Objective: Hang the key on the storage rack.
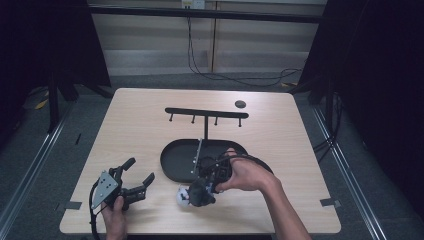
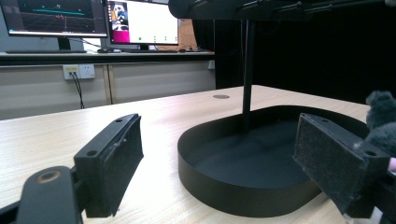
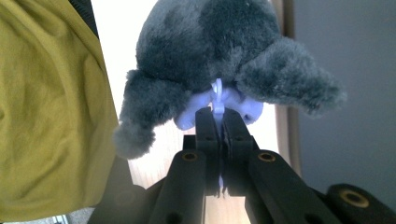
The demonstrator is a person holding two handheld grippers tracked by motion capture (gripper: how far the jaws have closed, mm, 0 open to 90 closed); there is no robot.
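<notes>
A grey plush toy (image 3: 224, 51) with a pale lilac part hangs in front of my right gripper (image 3: 217, 116), whose jaws are shut on the toy's thin pale loop. From above, the plush toy (image 1: 196, 192) sits just off the table near the front edge, below the right gripper (image 1: 207, 187). A black oval tray (image 1: 172, 162) bears a T-shaped hanger stand (image 1: 206, 114) with several pegs. My left gripper (image 1: 139, 176) rests at the front left, open, with nothing between its pads (image 2: 119, 163); it faces the tray (image 2: 219, 186).
A small dark disc (image 1: 240, 104) lies at the table's far right. Beyond the left gripper stand monitors (image 2: 93, 18) on a desk. A yellow-green garment (image 3: 51, 107) is at the left in the right gripper view. Bare wood lies to the left and behind the stand.
</notes>
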